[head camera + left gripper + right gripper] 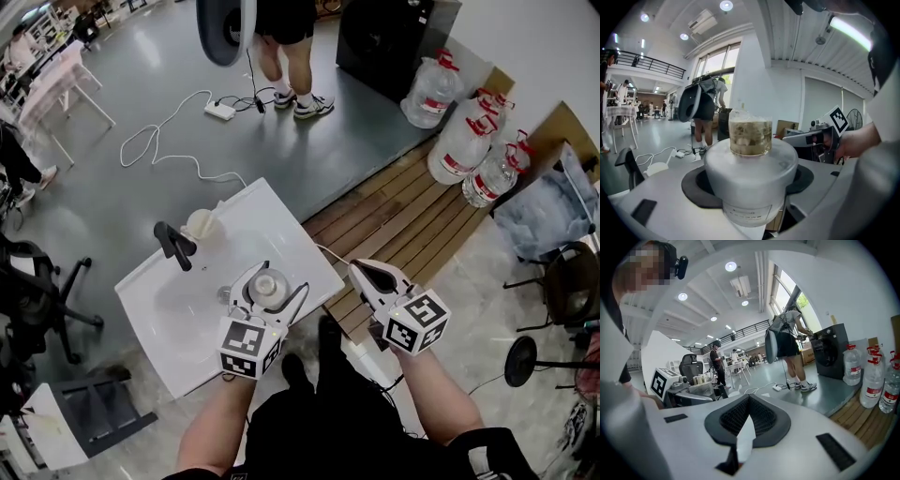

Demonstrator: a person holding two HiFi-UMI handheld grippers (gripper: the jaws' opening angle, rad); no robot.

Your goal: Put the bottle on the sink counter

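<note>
The white sink surface (pixel 272 220) fills the middle of the head view, with a black faucet (pixel 174 246) towards its left. The left tool (pixel 273 284) is clamped on the bottle (pixel 266 283): its dark pads (pixel 696 187) press the frosted white body from both sides, over the surface's near part beside the basin. Whether the bottle's base touches the surface is hidden. The right tool (pixel 364 268) has its jaws together with nothing between them, just off the surface's right edge. The bottle's small label (pixel 749 213) is cut off at the frame and too blurred to read.
</note>
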